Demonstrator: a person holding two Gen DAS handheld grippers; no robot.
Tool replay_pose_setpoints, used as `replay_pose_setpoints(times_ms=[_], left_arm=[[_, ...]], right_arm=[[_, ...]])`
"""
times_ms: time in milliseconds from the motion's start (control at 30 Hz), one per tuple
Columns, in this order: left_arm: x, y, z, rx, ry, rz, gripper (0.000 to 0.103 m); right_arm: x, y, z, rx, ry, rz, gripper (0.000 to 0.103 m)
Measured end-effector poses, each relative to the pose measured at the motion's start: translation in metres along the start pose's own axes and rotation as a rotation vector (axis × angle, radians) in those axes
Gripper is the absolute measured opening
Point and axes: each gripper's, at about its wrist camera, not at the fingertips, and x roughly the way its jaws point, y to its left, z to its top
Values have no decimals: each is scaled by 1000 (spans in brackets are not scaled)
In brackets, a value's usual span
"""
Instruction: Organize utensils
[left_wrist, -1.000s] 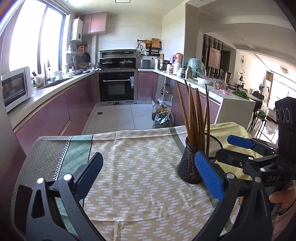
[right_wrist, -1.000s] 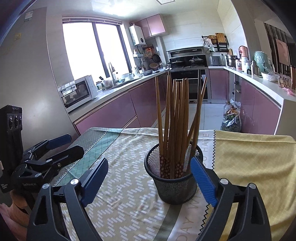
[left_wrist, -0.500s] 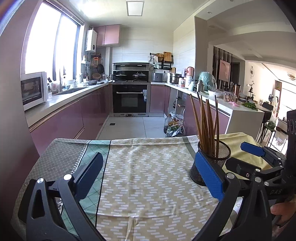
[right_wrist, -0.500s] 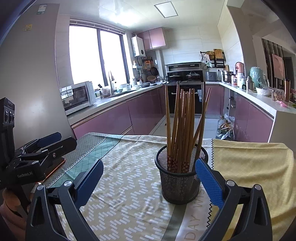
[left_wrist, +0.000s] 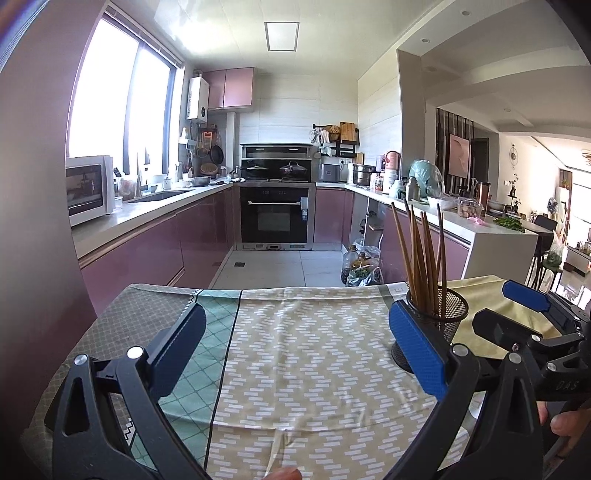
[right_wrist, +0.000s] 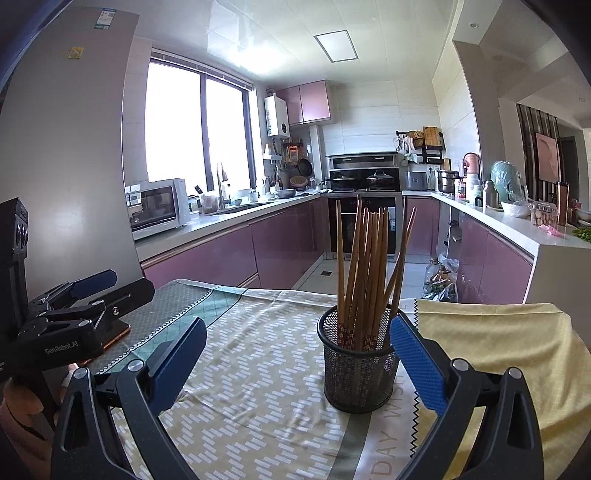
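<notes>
chopsticks (right_wrist: 364, 273) upright (tips splayed)

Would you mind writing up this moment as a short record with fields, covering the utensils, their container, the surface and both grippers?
utensils: wooden chopsticks, standing upright and fanned out in the holder
container: black mesh cup, upright on the cloth
surface: patterned tablecloth over the table
left gripper: open, nothing between its jaws
right gripper: open wide, empty, cup just ahead near its right finger
loose utensils on the cloth: none visible
</notes>
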Motion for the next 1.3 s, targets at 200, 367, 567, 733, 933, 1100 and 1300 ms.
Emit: replay_pose_setpoints(times_ms=[200, 367, 567, 733, 933, 1100, 1300], left_arm=[[-6, 4, -2, -18, -22, 12, 97], [-10, 6, -3, -27, -37, 17, 97], [-13, 7, -3, -26, -49, 31, 97], [-13, 7, -3, -26, -51, 32, 97], [-14, 8, -3, -26, -55, 31, 97], [-15, 9, -3, -27, -57, 33, 97], [-16, 8, -3, -26, -60, 33, 97]], right_arm=[[-6, 4, 0, -11, -31, -20, 96], [-10, 6, 0, -12, -50, -24, 96], [-13, 9, 0, -15, -69, -26, 96], [-15, 9, 0, -19, -80, -32, 96], [-16, 10, 0, -18, -86, -36, 96], [-18, 10, 0, -20, -91, -40, 96], [-20, 10, 1, -18, -94, -37, 96]])
